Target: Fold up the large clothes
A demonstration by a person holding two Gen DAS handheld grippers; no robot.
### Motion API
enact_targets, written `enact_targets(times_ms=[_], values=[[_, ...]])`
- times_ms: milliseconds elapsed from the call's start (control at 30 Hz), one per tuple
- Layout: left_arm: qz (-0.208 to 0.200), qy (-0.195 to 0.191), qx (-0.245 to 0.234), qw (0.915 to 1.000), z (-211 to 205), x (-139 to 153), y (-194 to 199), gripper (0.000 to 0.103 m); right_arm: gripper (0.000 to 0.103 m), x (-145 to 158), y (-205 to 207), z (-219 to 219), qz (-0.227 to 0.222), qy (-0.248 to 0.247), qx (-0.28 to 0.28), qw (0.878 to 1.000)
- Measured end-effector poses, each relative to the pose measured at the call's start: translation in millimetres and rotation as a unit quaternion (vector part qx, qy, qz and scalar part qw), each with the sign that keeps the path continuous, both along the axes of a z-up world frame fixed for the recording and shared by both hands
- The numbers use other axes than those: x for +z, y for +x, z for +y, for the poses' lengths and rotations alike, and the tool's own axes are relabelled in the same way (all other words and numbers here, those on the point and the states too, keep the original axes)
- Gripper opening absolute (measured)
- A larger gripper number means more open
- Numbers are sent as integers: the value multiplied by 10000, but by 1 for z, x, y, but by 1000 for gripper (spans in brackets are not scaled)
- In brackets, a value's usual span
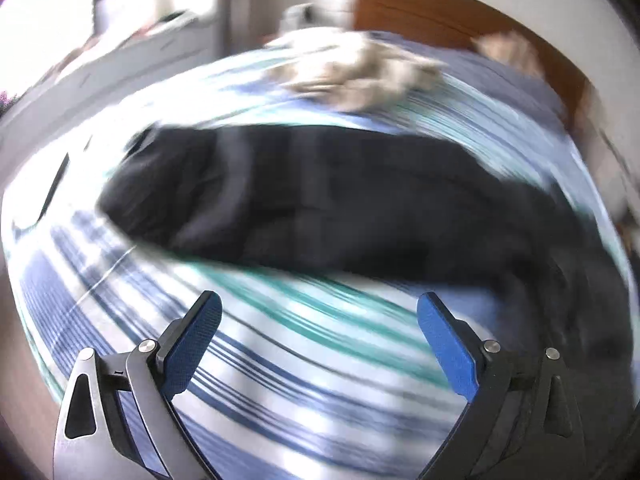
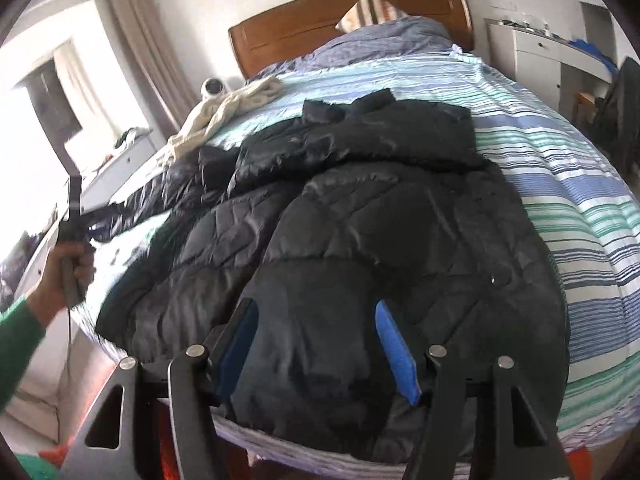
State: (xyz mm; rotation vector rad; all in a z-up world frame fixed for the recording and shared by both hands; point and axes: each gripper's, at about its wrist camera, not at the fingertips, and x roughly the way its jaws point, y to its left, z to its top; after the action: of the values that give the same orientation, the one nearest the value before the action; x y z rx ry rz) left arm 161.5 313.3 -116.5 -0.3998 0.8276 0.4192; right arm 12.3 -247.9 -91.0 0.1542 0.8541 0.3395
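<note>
— How many garments lie on the bed [image 2: 560, 168]?

— Two: one black padded jacket [image 2: 360, 216] spread across the striped cover, and one cream garment [image 2: 232, 108] crumpled beyond it, towards the wooden headboard [image 2: 320, 24].

— And the tools?

— Two. The left gripper [image 1: 318, 316] stands wide apart over bare stripes, holding nothing. The right gripper [image 2: 316, 320] is half spread above the jacket's near hem, its pads clear of the fabric.

— The room?

— One pillow [image 2: 368, 10], white drawers [image 2: 536, 56], curtains [image 2: 136, 40] by a bright window.
</note>
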Motion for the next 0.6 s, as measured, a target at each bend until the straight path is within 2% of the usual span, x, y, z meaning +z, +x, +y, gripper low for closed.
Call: enact_targets(times_ms=[67,133,267,300,333,367,400,433,500,600], values=[[-78,-480,741,9961,44,-17,2,98,63,-3,-2,1,110,-32,8,9999],[-162,-902,1286,9875,73,-33,2,98,63,-4,-4,2,190,-52,-1,9998],[-711,-1342,1951,9690,98,-42,2,98,63,-8,-7,9,284,-86,63,9995],[-783,-1426,1998,9662,100,-42,6,92,63,-9,-7,9,307,-93,75,9995],[-859,-1559,1940,9647,101,-43,11,70,63,-10,-7,10,333,-102,90,9994],[-804,-1626,1907,9647,102,-45,17,58,63,-11,-8,11,353,-111,106,9993],[-704,-1667,1817,9666,102,-45,25,25,63,-12,-8,12,363,-113,126,9992],[-647,-1693,1662,9693,99,-42,31,11,63,-12,-8,12,357,-102,135,9992],[-586,-1309,1512,9780,87,-23,40,8,63,-11,-9,10,337,-53,114,9994],[-862,-673,878,9901,55,26,56,6,63,-14,-10,5,352,98,5,9993]])
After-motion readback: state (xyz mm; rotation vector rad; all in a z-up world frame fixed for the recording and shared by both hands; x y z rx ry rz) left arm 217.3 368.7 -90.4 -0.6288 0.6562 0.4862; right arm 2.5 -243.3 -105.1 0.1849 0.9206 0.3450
